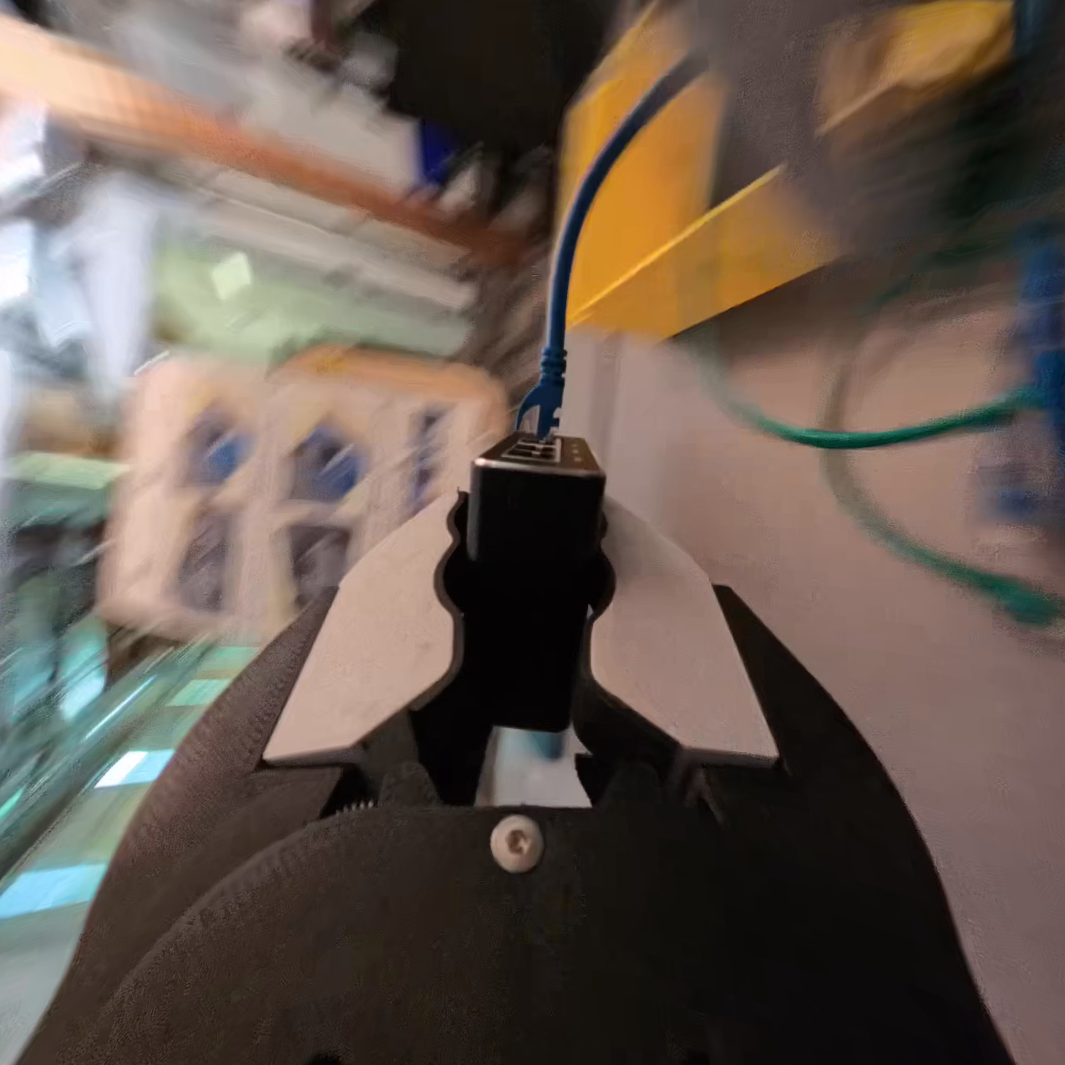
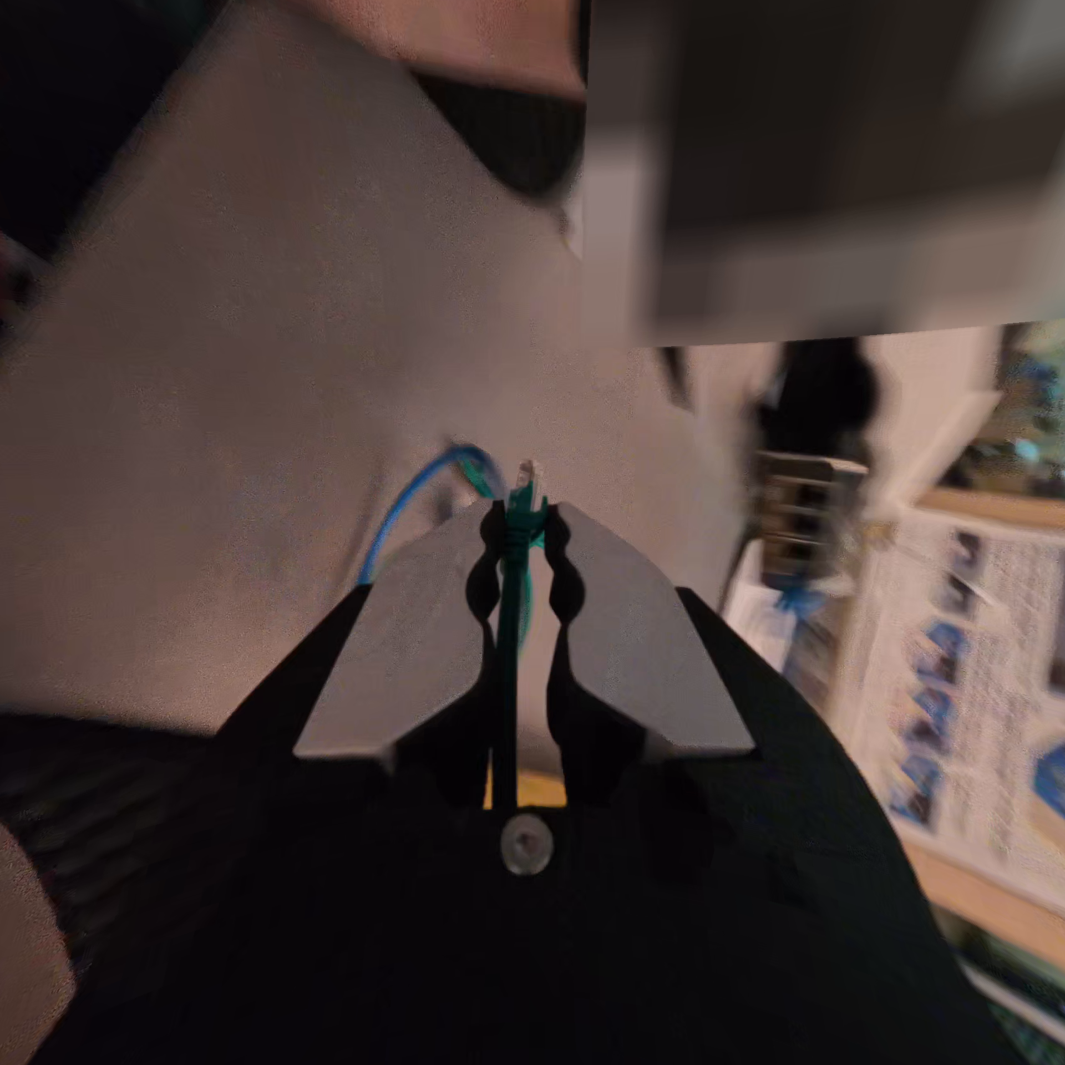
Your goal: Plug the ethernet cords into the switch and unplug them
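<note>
My left gripper [image 1: 533, 513] is shut on a black switch [image 1: 536, 513] and holds it in the air, ports facing away. A blue ethernet cord [image 1: 567, 271] is plugged into one port and rises up and to the right. A green cord [image 1: 864, 438] hangs blurred at the right. My right gripper [image 2: 523, 510] is shut on the green cord's plug end [image 2: 521, 507], whose clear connector sticks out past the fingertips. The switch [image 2: 801, 518] with the blue cord shows blurred at the right of the right wrist view. A loop of blue cord [image 2: 397, 507] lies beyond my right gripper.
Both views are heavily motion-blurred. A pale table surface [image 1: 807, 576] lies to the right in the left wrist view, with yellow shapes [image 1: 663, 201] behind it. Boxes and shelves [image 1: 288, 461] blur at the left. Printed sheets [image 2: 922, 663] show at the right.
</note>
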### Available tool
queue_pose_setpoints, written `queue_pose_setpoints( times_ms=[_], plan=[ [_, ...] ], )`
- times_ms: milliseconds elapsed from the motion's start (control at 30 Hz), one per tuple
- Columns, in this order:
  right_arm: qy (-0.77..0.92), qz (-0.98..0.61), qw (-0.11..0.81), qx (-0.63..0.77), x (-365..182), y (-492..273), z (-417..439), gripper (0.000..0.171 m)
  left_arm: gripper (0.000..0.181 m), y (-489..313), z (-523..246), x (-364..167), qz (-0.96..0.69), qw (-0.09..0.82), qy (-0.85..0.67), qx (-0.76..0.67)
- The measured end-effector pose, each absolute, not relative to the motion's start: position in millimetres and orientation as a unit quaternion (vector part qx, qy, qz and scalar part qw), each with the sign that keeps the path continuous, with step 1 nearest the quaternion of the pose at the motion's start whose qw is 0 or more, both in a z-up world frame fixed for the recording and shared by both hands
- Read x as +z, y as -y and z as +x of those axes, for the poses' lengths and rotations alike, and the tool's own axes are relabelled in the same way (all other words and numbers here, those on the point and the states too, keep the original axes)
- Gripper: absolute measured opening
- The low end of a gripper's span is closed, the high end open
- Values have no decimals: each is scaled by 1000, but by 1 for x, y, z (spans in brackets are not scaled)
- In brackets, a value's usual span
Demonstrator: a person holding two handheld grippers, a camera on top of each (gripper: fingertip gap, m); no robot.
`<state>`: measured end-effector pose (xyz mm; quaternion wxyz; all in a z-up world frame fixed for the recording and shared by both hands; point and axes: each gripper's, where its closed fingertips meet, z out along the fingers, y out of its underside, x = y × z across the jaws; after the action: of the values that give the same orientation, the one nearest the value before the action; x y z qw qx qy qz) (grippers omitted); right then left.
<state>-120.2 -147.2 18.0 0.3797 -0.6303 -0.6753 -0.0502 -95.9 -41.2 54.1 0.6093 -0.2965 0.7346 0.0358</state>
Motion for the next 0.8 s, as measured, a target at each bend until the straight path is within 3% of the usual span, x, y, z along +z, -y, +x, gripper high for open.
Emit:
queue_pose_setpoints(
  times_ms=[67, 133, 367, 500, 633, 800],
  plan=[
    [665, -602, 422, -135, 33, 125, -121, 15, 37, 19, -123, 84, -346, 627, -698, -18],
    [640, -583, 485, -123, 52, 116, -121, 15, 37, 42, -136, 101, -328, 626, -700, -103],
    [582, -565, 578, -90, 97, 130, -89, 14, 38, -7, -156, 114, -394, 666, -634, 1],
    [585, -590, 547, -104, 82, 122, -78, 14, 37, -32, -178, 125, -442, 678, -586, -24],
    [585, -627, 505, -99, 53, 94, -79, 14, 37, -15, -174, 114, -407, 651, -635, -85],
    [580, -668, 466, -5, 3, 65, -78, 14, 37, -29, -188, 121, -438, 653, -609, -102]
  ],
)
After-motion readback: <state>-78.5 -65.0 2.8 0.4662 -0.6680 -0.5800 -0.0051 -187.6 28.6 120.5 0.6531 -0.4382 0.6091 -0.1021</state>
